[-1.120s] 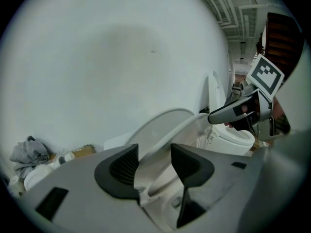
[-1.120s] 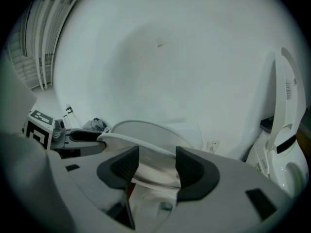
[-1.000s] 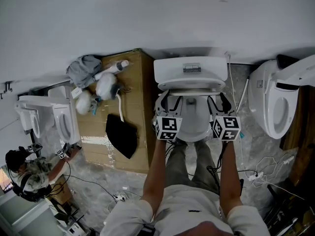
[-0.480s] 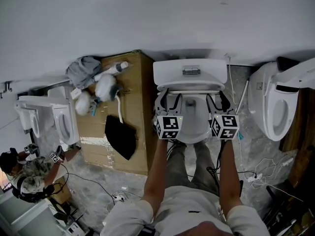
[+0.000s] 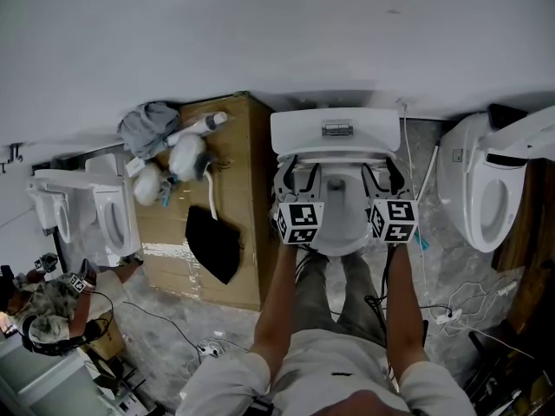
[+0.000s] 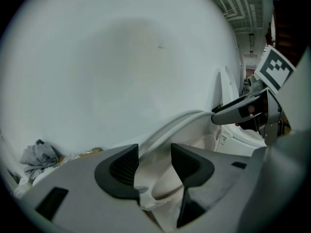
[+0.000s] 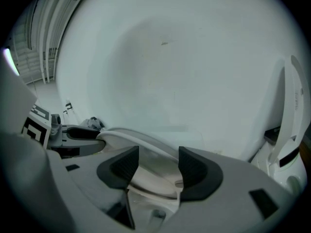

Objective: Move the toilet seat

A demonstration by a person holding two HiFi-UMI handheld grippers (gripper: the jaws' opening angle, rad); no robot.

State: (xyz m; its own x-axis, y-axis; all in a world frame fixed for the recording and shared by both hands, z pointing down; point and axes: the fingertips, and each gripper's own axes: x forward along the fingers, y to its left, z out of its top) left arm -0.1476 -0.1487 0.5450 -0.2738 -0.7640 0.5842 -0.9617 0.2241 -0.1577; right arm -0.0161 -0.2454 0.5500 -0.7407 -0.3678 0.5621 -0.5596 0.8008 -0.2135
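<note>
The white toilet (image 5: 336, 131) stands against the wall straight ahead, between my two arms. Its seat (image 5: 337, 241) runs between both grippers. My left gripper (image 5: 297, 177) is shut on the seat's left side and my right gripper (image 5: 384, 174) on its right side. In the left gripper view the seat rim (image 6: 182, 123) arcs up from between the pads of the left gripper (image 6: 153, 161), tilted off the bowl, and the right gripper (image 6: 243, 111) shows beyond. In the right gripper view the seat (image 7: 138, 139) passes between the pads of the right gripper (image 7: 158, 166).
A cardboard box (image 5: 234, 146) with bottles and a black cloth stands left of the toilet. Another toilet (image 5: 481, 189) with its lid up is on the right, more toilets (image 5: 87, 211) on the left. Cables (image 5: 451, 306) lie on the floor. A person (image 5: 52, 310) crouches at lower left.
Both grippers have edged slightly toward the tank with the seat between their jaws. The person at lower left has sunk lower and pulled an arm in.
</note>
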